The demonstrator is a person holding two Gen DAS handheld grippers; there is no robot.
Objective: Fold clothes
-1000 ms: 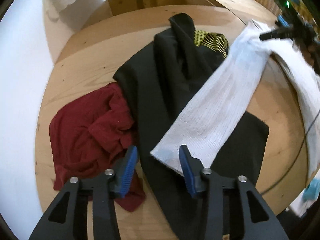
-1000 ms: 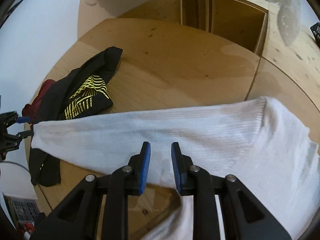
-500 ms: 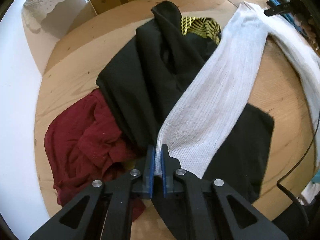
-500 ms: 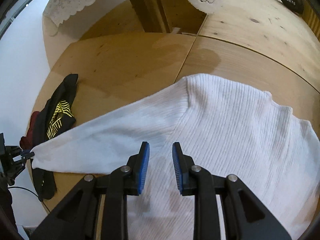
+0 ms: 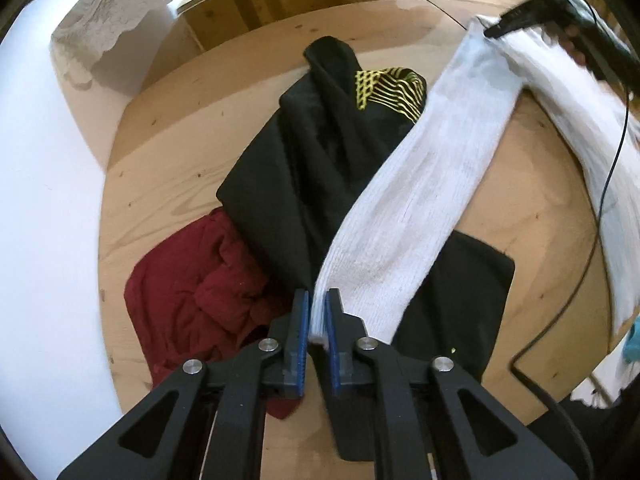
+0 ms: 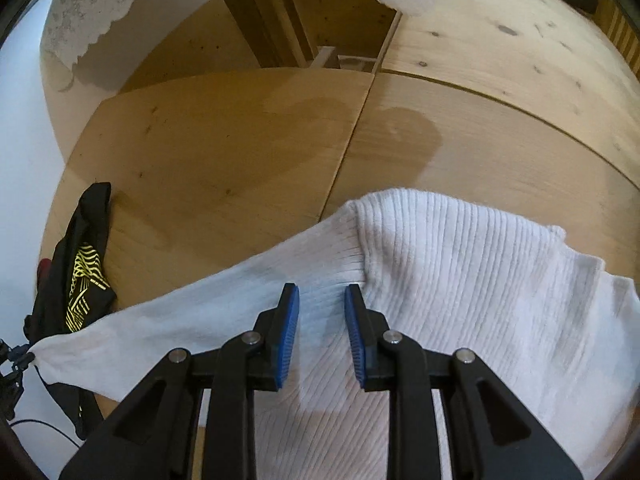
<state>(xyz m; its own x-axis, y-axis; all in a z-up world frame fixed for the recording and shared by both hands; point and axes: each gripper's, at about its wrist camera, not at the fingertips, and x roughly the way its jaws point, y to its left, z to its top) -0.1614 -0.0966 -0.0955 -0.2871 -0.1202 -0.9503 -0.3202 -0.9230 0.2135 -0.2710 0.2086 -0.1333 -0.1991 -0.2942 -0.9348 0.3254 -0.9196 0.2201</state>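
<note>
The white ribbed knit sweater [image 6: 460,280] is lying across the wooden surface [image 6: 240,152], its sleeve draped over a black garment [image 5: 296,176]. The left hand-held gripper [image 5: 316,316] is pinching the cuff; the right hand-held gripper [image 6: 322,332], jaws just widening and empty, should be clamping at the shoulder seam before the sleeve is folded in.

left tool [image 5: 316,320]: closed onto white sweater [image 5: 420,208] cuff | right tool [image 6: 320,320]: jaws widened, shifted toward the shoulder

Wooden table [image 6: 224,152] — white wall [image 5: 40,208].
</note>
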